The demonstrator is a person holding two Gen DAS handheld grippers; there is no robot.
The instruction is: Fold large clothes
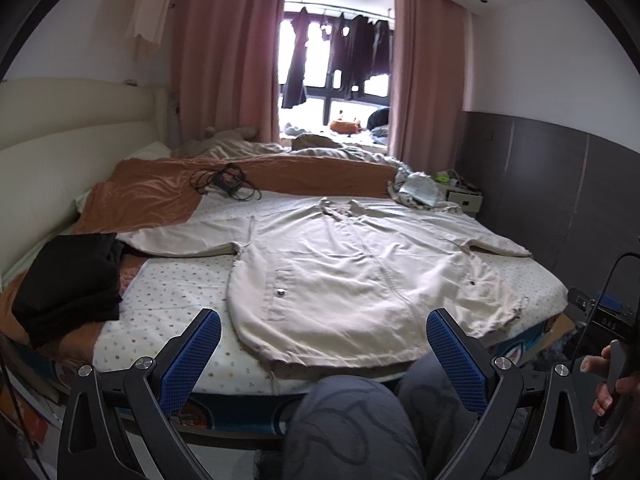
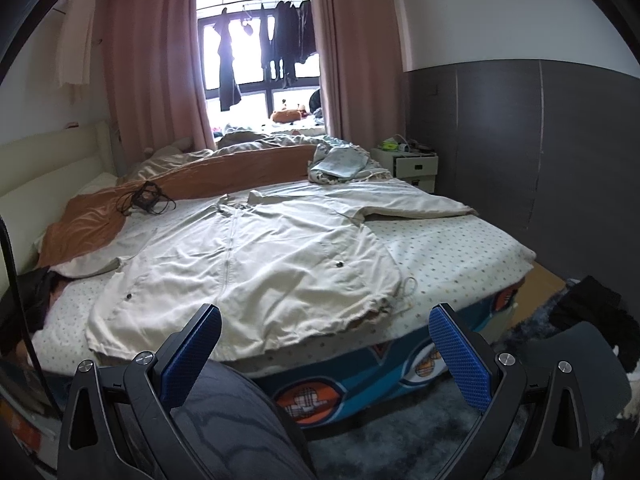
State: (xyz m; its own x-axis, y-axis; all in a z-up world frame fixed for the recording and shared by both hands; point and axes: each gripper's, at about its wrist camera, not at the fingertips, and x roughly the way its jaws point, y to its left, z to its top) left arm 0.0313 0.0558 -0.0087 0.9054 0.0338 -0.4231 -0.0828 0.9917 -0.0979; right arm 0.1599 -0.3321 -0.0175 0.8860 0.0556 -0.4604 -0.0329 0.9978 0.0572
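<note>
Progress, judged from the left wrist view, stood at the very start: we saw no fold made in the coat [image 1: 352,272]. The coat lay flat and face up on the bed [image 1: 180,292], zipped down the middle, collar toward the far side and hem at the near edge. Both sleeves were spread outward, one toward the folded black clothes [image 1: 72,280] on the left, the other toward the right edge of the mattress. The fabric was pale beige, lightly creased, with a snap on each front pocket. Our left gripper [image 1: 324,354] hung short of the hem, above the person's knees, its blue pads wide apart and gripping nothing. A hand [image 1: 612,380] at the right edge held the other tool's handle.

From the right wrist view, we recorded the same condition. The coat [image 2: 256,264] covered the middle of the bed [image 2: 460,248], its hem slightly rumpled with a drawstring loop trailing at the near right corner. One sleeve stretched toward the right side of the mattress. Our right gripper [image 2: 326,354] was held back from the bed, pads fully spread and empty. A cable bundle [image 2: 144,200] rested beyond the collar, apart from the coat.

We judged that all folding, sleeves first, remained to be done.
</note>
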